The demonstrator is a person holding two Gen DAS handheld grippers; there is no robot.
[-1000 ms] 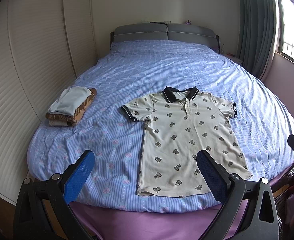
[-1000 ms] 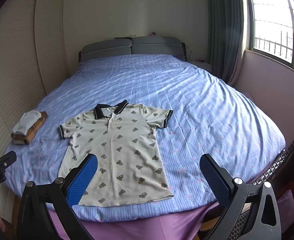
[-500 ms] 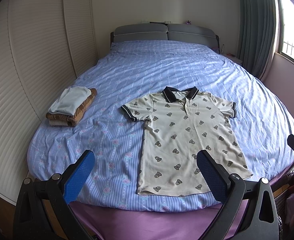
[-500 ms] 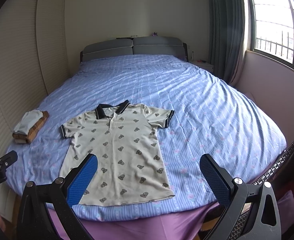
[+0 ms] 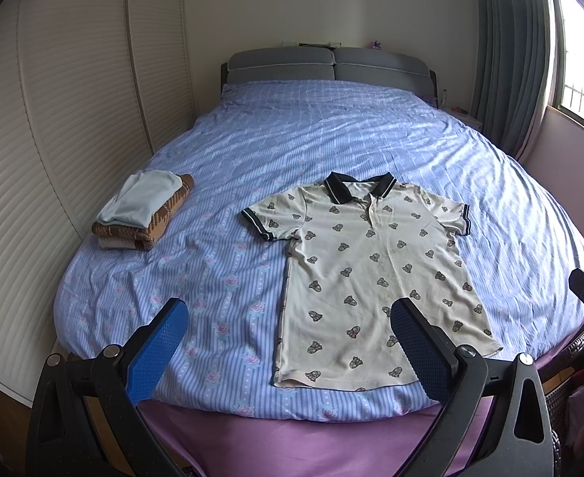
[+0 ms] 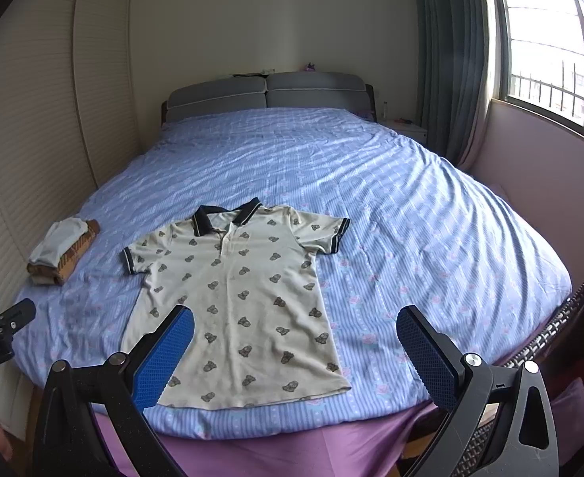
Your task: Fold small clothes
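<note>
Left gripper (image 5: 288, 342): jaws spread wide, nothing between the blue pads (image 5: 157, 351). It is held off the foot of the bed (image 5: 470, 167), above the purple sheet (image 5: 292, 441) that hangs below the blue cover. Its right pad overlaps the shirt hem in the left wrist view; whether it touches cannot be told. The same gripper shows at 9 o'clock in the right wrist view, at the frame edge.

Right gripper (image 6: 294, 351): jaws spread wide, nothing held. It is also off the foot of the bed. In its view the left pad (image 6: 164, 361) overlaps the lower left of the shirt and the right pad lies over bare cover. Part of this gripper shows at 3 o'clock in the left wrist view.

Shirt (image 5: 371, 274): a cream polo with a small dark repeat print, dark collar (image 5: 358, 186) and dark-trimmed sleeves. It lies flat and unfolded, front up, on the near half of the bed, hem toward the grippers and collar toward the headboard (image 5: 327, 65). Both sleeves are spread out to the sides. In the right wrist view the shirt (image 6: 244, 290) sits at 12 o'clock from the left pad.

Stack (image 5: 143, 212): folded clothes, pale blue on top of brown check, at 10 o'clock from the shirt, near the left edge of the bed and well apart from the shirt.

Beyond: wardrobe doors (image 5: 73, 99) along the left side, the headboard at the far end, curtain (image 6: 451, 59) and window (image 6: 550, 47) at 2 o'clock.
</note>
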